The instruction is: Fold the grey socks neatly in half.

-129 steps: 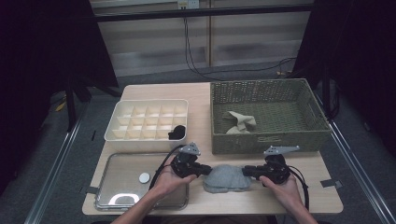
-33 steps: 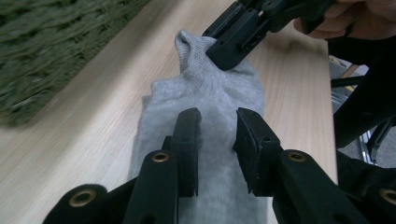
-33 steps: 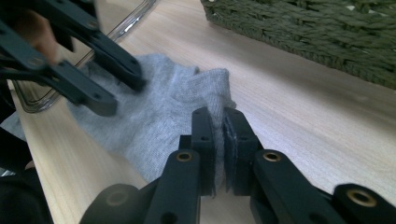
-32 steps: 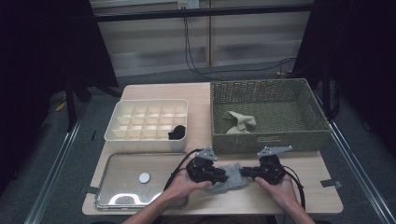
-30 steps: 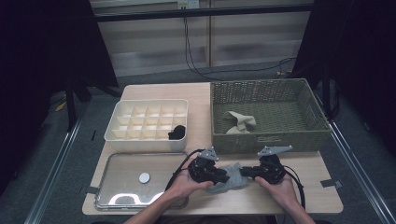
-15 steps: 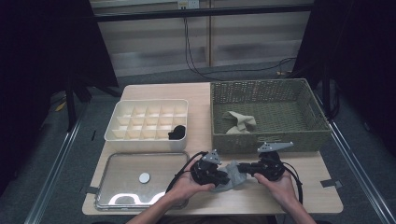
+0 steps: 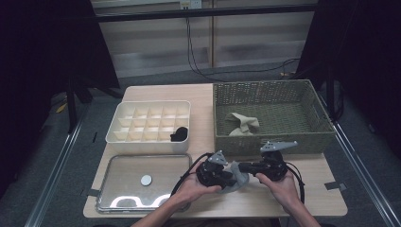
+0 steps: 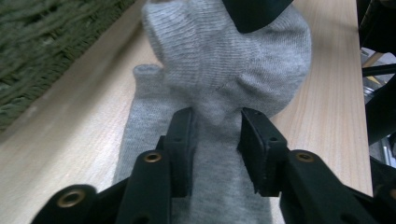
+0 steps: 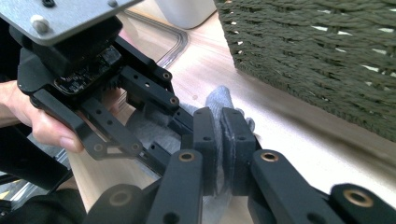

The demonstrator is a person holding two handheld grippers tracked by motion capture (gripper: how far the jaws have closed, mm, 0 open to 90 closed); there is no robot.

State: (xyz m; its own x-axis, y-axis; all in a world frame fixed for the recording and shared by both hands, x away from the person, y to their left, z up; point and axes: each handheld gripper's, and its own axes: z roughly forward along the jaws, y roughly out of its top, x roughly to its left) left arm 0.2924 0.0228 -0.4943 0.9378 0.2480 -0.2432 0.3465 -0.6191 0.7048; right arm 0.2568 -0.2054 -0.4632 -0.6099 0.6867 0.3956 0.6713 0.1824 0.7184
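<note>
A grey sock (image 7: 238, 173) lies bunched on the wooden table near its front edge, just in front of the basket. My right gripper (image 9: 219, 122) is shut on a thin fold of the grey sock (image 9: 219, 100); from above, my right gripper (image 7: 244, 167) comes in from the right. My left gripper (image 8: 216, 122) faces it from the left, and its jaws have just been opening. They straddle a ridge of the grey sock (image 8: 224, 60) with fabric between the pads, not pinched. In the high view, my left gripper (image 7: 231, 177) nearly meets the right one.
A green woven basket (image 7: 269, 139) holding a beige sock (image 7: 243, 123) stands right behind the grippers. A white divided box (image 7: 118, 138) with a black item (image 7: 179, 134) is at the back left. A metal tray (image 7: 113, 191) with a small disc (image 7: 146, 179) sits front left.
The two grippers have drawn closer together over the sock, which went from lying flat to bunched up between them. In the last half second both hands hardly moved.
</note>
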